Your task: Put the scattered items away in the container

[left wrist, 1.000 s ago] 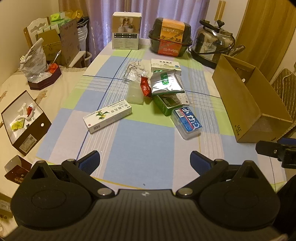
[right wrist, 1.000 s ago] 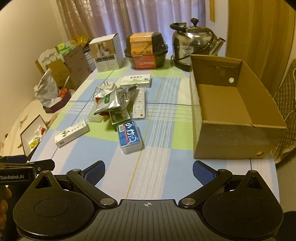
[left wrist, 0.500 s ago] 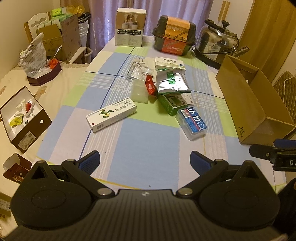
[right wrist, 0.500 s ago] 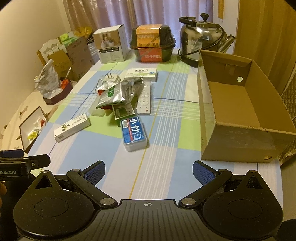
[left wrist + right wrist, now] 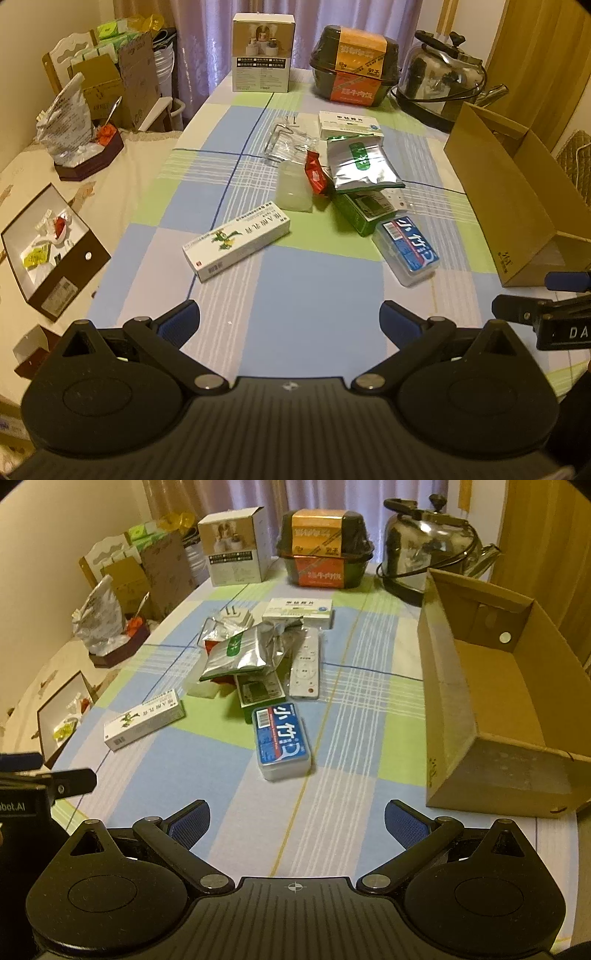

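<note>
On the checked tablecloth lie a long white medicine box (image 5: 236, 243) (image 5: 144, 720), a clear case with a blue label (image 5: 408, 249) (image 5: 281, 738), a silver foil pouch (image 5: 360, 162) (image 5: 240, 651), a green box (image 5: 364, 210), a red sachet (image 5: 316, 173), a white remote (image 5: 306, 664) and another white box (image 5: 349, 123) (image 5: 298, 611). An open cardboard box (image 5: 506, 192) (image 5: 491, 686) stands at the right with nothing inside. My left gripper (image 5: 290, 319) hovers open short of the long box. Open too, my right gripper (image 5: 297, 821) hangs just short of the blue-labelled case.
At the far end stand a white carton (image 5: 263, 57), a black food tub (image 5: 354, 66) and a steel kettle (image 5: 447, 81). Beside the table's left edge sit a brown tray (image 5: 48, 251), a crumpled bag (image 5: 68, 122) and cardboard boxes (image 5: 122, 85). A white plug (image 5: 234, 618) lies by the pouch.
Both grippers have moved forward over the table, so the scattered items and the cardboard box look nearer. Nothing on the table has shifted and both stay open.
</note>
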`<state>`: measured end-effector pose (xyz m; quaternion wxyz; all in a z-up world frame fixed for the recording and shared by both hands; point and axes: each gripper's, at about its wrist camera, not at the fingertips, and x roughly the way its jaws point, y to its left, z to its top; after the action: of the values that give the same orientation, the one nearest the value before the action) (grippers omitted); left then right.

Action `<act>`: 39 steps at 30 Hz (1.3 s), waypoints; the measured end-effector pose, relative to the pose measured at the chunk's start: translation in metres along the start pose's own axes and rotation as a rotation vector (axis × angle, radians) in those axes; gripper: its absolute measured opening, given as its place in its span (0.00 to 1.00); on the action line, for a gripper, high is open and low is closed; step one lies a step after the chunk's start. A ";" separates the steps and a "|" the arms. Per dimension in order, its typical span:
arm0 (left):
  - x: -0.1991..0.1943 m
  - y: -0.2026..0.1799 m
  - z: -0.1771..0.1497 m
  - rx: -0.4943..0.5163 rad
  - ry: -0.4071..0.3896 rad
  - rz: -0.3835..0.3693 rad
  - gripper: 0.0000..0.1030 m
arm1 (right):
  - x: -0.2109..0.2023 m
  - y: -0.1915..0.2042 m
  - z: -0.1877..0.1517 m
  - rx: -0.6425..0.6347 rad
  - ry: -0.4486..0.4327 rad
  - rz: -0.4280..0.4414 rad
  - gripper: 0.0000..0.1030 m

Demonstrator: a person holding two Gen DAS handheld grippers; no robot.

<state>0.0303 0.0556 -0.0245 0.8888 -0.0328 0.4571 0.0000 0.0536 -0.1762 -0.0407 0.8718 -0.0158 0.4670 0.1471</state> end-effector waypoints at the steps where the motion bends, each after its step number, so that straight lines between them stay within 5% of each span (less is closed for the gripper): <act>1: 0.001 0.001 0.001 0.011 -0.006 0.002 0.99 | 0.003 0.001 0.000 -0.003 0.004 0.000 1.00; 16: 0.041 0.036 0.036 0.307 -0.141 0.018 0.99 | 0.048 0.007 0.011 -0.060 -0.024 0.041 1.00; 25: 0.106 0.057 0.045 0.466 -0.050 -0.026 0.98 | 0.079 0.006 0.029 -0.108 -0.083 0.046 1.00; 30: 0.136 0.062 0.044 0.533 0.024 -0.070 0.84 | 0.099 0.003 0.034 -0.150 -0.083 0.041 1.00; 39: 0.159 0.060 0.043 0.587 0.043 -0.115 0.73 | 0.135 0.006 0.035 -0.140 -0.052 0.033 1.00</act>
<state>0.1562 0.1129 -0.1324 0.8489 0.1996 0.4539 -0.1833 0.1505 -0.1321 -0.1311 0.8777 -0.0650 0.4332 0.1941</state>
